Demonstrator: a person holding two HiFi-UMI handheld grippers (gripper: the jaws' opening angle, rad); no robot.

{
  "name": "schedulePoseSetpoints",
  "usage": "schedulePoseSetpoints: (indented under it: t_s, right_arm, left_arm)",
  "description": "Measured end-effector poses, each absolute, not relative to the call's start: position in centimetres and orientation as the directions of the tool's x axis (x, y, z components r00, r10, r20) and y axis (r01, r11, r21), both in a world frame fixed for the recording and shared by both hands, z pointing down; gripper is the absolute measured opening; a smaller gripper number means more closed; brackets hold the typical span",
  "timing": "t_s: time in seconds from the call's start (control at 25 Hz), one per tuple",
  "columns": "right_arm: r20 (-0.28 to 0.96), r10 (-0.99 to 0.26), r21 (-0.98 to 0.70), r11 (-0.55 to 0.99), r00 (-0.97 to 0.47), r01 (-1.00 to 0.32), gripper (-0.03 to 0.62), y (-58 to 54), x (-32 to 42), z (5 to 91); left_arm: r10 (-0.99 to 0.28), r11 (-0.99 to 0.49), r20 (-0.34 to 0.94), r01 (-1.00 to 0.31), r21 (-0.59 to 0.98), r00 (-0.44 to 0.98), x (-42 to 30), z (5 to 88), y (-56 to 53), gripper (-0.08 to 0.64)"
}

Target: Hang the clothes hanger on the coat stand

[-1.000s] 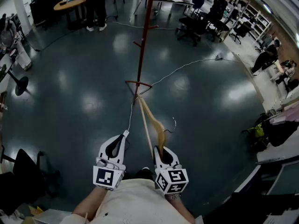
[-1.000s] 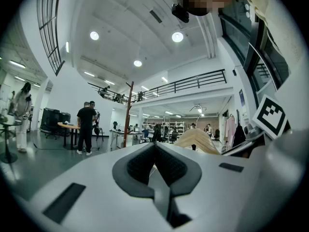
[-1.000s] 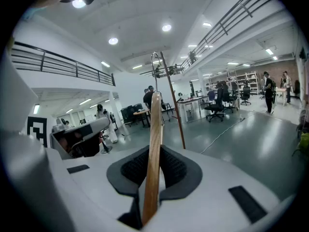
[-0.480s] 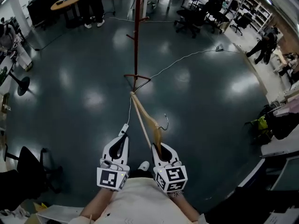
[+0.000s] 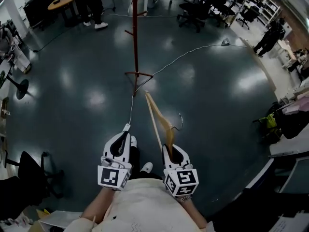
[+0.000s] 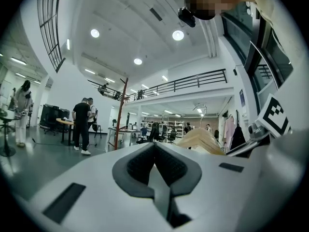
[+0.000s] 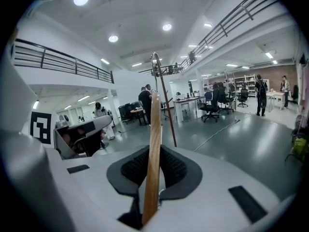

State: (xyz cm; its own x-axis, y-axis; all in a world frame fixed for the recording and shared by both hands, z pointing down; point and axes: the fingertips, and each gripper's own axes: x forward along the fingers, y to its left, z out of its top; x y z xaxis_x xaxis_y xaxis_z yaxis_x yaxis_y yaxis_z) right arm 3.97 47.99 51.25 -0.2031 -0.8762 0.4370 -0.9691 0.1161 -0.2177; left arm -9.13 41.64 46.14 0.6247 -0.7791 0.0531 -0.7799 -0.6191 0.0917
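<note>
A wooden clothes hanger point(image 5: 157, 120) with a metal hook point(image 5: 179, 122) is clamped by one arm in my right gripper point(image 5: 170, 149), low in the head view, and slants up toward the stand. In the right gripper view the wooden arm point(image 7: 153, 153) stands upright between the dark pads point(image 7: 176, 168). The red coat stand point(image 5: 135, 33) rises ahead on the dark floor, its base point(image 5: 138, 75) just beyond the hanger's far end, apart from it. My left gripper point(image 5: 126, 129) sits beside the right one, shut and empty point(image 6: 155, 146).
A white cable point(image 5: 193, 57) runs across the floor from the stand's base. People point(image 5: 91, 4) stand by a round desk point(image 5: 60, 4) at the back left. Office chairs point(image 5: 198, 18) cluster behind the stand. A black chair point(image 5: 29, 178) is at my lower left.
The stand's base has moved left and up in the head view. Both grippers stay side by side, the right one still holding the hanger.
</note>
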Motion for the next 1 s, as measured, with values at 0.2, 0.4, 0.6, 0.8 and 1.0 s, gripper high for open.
schedulePoseSetpoints:
  t_s: [0.2,0.4,0.6,0.8,1.0]
  right_arm:
    - [0.451,-0.879,-0.197,0.074,-0.157,-0.978,0.066,46.2,6.2,51.7]
    - [0.464,-0.872,-0.195,0.068,-0.153,-0.978,0.066,42.7,6.6,52.4]
    - [0.464,-0.872,-0.160,0.093,-0.159,-0.983,0.066,39.0,6.3,52.8]
    - [0.487,-0.855,-0.174,0.103,-0.177,-0.979,0.066,34.6,6.3,53.7]
    - [0.488,-0.852,-0.164,0.123,-0.189,-0.979,0.066,29.8,5.3,53.3]
  left_arm:
    - [-0.751,-0.654,0.033,-0.750,0.099,0.660,-6.4,46.1,39.5,0.012]
    - [-0.744,-0.658,0.062,-0.746,0.102,0.665,-6.1,47.2,36.3,0.012]
    - [-0.762,-0.632,0.077,-0.765,0.125,0.643,-6.2,48.4,32.0,0.012]
    - [-0.763,-0.627,0.082,-0.764,0.152,0.642,-5.7,49.4,28.0,0.012]
    - [-0.769,-0.624,0.043,-0.763,0.167,0.638,-6.1,48.8,23.1,0.012]
